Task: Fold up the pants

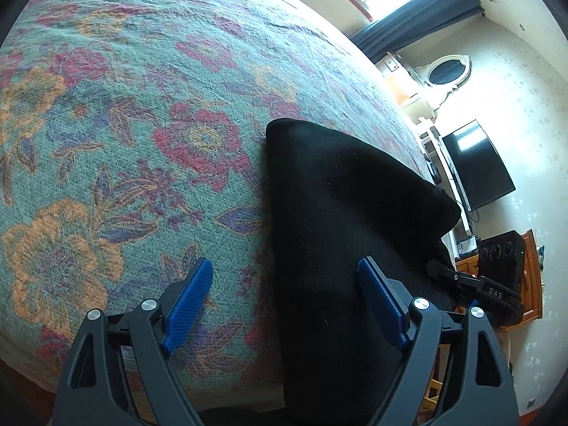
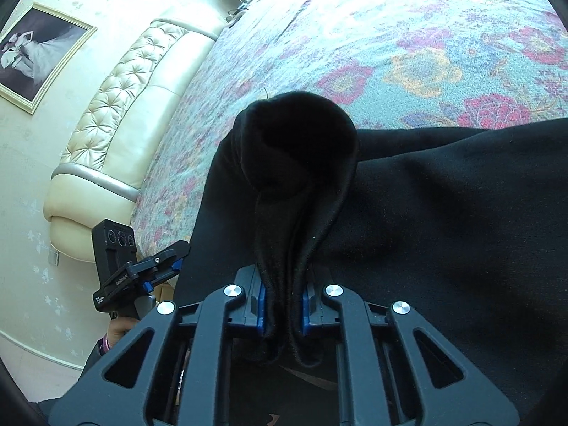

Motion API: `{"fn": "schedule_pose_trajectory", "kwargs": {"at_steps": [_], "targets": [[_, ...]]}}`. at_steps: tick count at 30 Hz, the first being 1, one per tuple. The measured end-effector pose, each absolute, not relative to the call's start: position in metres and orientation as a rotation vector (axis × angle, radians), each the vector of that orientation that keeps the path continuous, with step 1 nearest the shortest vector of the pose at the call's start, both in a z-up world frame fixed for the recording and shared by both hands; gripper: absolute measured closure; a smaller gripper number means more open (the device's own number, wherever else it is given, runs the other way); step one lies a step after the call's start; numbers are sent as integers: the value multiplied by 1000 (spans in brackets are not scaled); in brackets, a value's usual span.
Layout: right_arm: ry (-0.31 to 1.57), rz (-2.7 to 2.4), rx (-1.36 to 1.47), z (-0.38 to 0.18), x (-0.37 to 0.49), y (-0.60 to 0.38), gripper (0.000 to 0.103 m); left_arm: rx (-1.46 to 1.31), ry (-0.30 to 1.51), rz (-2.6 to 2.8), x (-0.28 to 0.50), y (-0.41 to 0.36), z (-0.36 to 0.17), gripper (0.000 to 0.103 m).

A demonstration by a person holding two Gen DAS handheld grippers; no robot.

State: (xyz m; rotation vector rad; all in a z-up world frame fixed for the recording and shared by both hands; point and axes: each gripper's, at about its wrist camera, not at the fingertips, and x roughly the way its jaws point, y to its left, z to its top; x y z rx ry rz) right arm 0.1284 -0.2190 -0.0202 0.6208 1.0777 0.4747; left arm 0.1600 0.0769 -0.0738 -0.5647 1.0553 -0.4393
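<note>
Black pants (image 2: 443, 191) bunched in right claw (image 2: 282, 305); left claw (image 1: 284, 284) wide.

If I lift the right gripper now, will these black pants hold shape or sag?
Likely sag: the black fabric pants bunch into a soft gathered wad where the right gripper pinches them. Probably light, since they drape loosely over the floral bedspread. The grip seems secure.

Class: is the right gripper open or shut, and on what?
Shut: the right gripper pinches a bunched fold of the black pants between its blue pads.
</note>
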Motion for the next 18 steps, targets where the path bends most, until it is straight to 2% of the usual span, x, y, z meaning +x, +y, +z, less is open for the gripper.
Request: {"fn": "schedule_pose_trajectory", "kwargs": {"at_steps": [9,18], "targets": [[1013,473,582,13,120,-244,91,-599,1051,-515,169,54,-69,20],[996,403,585,21,113,-277,91,-574,1061,-597,176,18,-67,20]]}}
